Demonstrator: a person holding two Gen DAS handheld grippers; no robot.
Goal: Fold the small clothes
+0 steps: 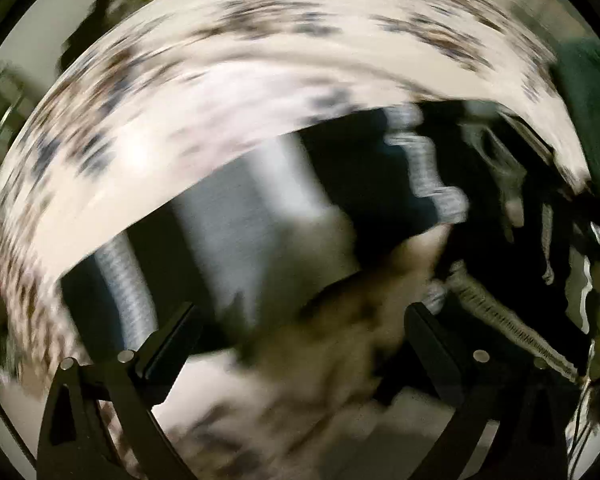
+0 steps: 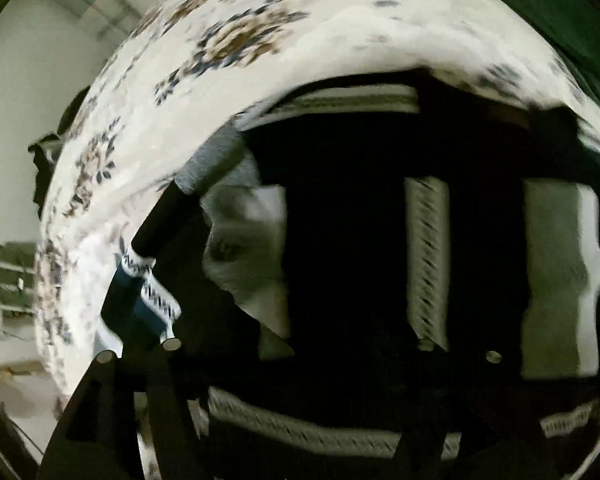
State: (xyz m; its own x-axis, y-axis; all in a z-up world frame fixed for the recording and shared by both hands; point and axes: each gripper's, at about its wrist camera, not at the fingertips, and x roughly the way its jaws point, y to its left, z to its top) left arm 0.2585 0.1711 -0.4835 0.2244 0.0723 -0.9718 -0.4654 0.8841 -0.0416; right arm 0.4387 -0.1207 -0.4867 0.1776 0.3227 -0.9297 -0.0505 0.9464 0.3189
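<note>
A dark garment with white patterned stripes [image 2: 426, 256] lies on a white bedsheet with a blue and brown flower print [image 2: 236, 40]. It fills most of the right wrist view and shows blurred in the left wrist view [image 1: 380, 168]. My left gripper [image 1: 300, 320] is open, its black fingers [image 1: 168, 340] wide apart above the sheet and the garment's edge, nothing between them. My right gripper [image 2: 300, 308] is low over the dark garment; its dark fingers [image 2: 156, 240] merge with the cloth, so I cannot tell whether they are open or shut.
The flowered sheet [image 1: 220, 80] covers a bed that curves across the top of both views. A pale wall and shelving [image 2: 12, 276] show at the left of the right wrist view. A dark green surface [image 1: 592, 92] lies at the right edge.
</note>
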